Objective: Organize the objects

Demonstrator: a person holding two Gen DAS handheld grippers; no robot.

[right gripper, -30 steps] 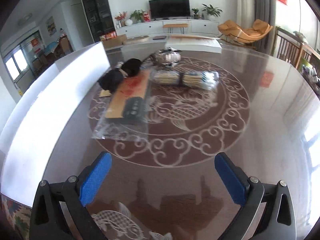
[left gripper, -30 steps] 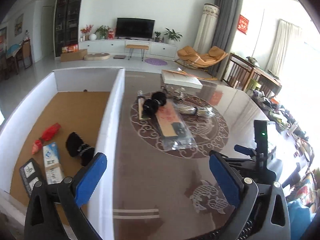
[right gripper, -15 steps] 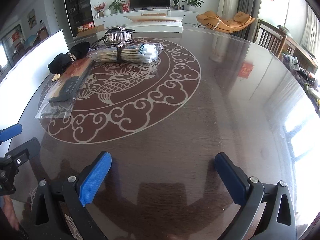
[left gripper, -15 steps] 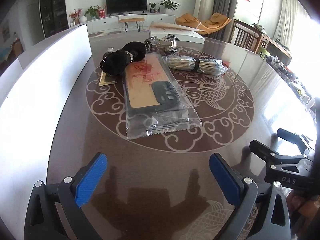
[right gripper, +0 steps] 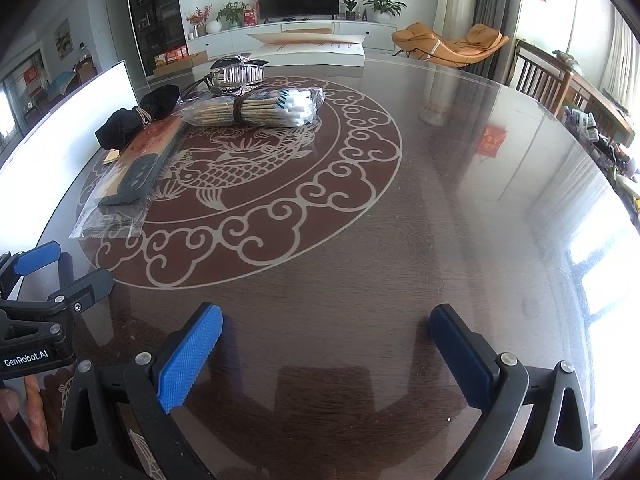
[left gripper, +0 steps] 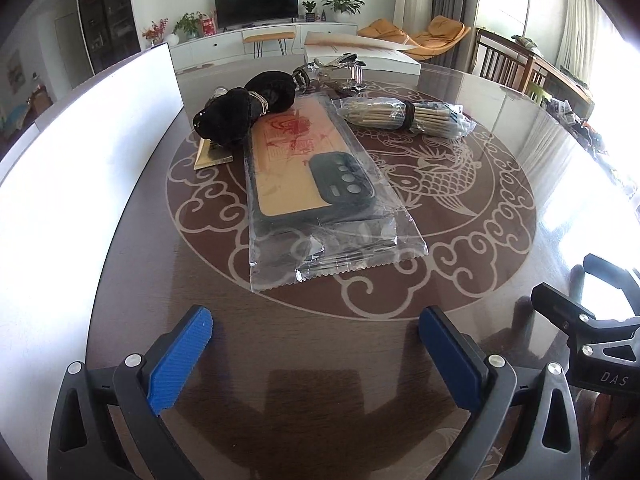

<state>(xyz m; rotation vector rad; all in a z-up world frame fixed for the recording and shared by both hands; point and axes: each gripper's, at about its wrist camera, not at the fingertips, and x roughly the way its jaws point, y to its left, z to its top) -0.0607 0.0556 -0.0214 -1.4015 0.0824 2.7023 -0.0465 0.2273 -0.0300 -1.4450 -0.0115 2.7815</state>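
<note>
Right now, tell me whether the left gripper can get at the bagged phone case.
Probably yes. The left gripper is open and points at the phone case, which lies flat on the table with only bare tabletop between them.

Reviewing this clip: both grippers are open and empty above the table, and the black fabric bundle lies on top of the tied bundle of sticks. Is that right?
Not quite. The black fabric bundle lies partly on the bagged phone case, not on the tied bundle of sticks, which sits apart; the left wrist view shows it. Left gripper and right gripper are open and empty.
</note>
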